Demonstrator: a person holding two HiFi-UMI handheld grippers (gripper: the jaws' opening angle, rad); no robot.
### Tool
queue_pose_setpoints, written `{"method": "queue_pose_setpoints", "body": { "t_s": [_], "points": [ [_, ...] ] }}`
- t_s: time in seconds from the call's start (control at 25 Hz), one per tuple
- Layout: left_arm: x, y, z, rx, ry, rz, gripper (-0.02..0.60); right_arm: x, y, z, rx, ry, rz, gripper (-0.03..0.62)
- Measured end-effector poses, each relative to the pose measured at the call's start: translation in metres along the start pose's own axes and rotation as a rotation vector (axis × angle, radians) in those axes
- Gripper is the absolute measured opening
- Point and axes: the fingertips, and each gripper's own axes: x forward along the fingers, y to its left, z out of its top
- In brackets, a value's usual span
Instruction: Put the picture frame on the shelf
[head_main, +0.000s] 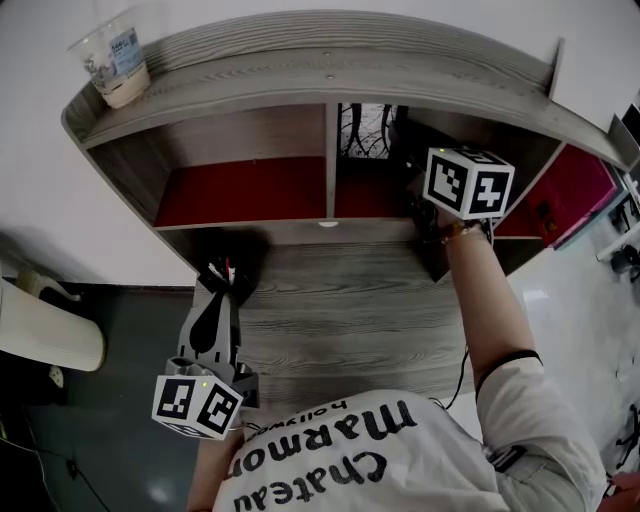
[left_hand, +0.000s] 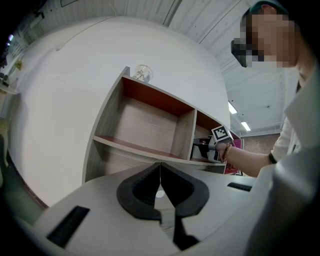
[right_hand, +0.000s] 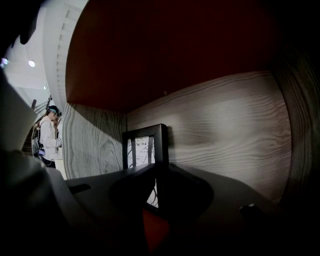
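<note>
Grey wood-grain shelf (head_main: 330, 75) against a plain white wall (head_main: 40, 180), red surfaces inside its compartments, and a matching wood-grain counter (head_main: 350, 300) running out in front. Dark grey floor (head_main: 120, 400) down at the left, a magenta cabinet (head_main: 585, 185) off to the right, and strip lights (left_hand: 245, 126) on a pale ceiling in the left gripper view. On top of the shelf at its left end, a clear plastic cup (head_main: 115, 60) with a printed label too small to read. Upside down across the white shirt (head_main: 330, 460) at the bottom of the head view, in black letters, "Chateau" and "Marmo", with a smaller "hollywo" beside them. In the narrow middle compartment, just right of the divider, the picture frame (head_main: 366, 130): black border around a pale print of bare branches, standing upright against the wood-grain rear panel. Reaching into that same compartment, the right gripper (right_hand: 159, 167), fingers closed tip to tip with nothing between them, directly in front of the frame's right-hand border; too dark to tell whether touching it. Low over the counter's left front part, well apart from the frame, the left gripper (head_main: 222, 270), pointed at the shelf, fingers pressed together and empty. Far off at the left of the right gripper view, a person in white (right_hand: 48, 140), standing.
</note>
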Motion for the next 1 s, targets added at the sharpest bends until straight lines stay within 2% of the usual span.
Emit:
{"method": "queue_pose_setpoints", "body": {
  "t_s": [1.0],
  "points": [
    [0.008, -0.007, 0.001, 0.005, 0.007, -0.005, 0.017, 0.006, -0.002, -0.001, 0.033, 0.007, 0.026, 0.094]
  ]
}}
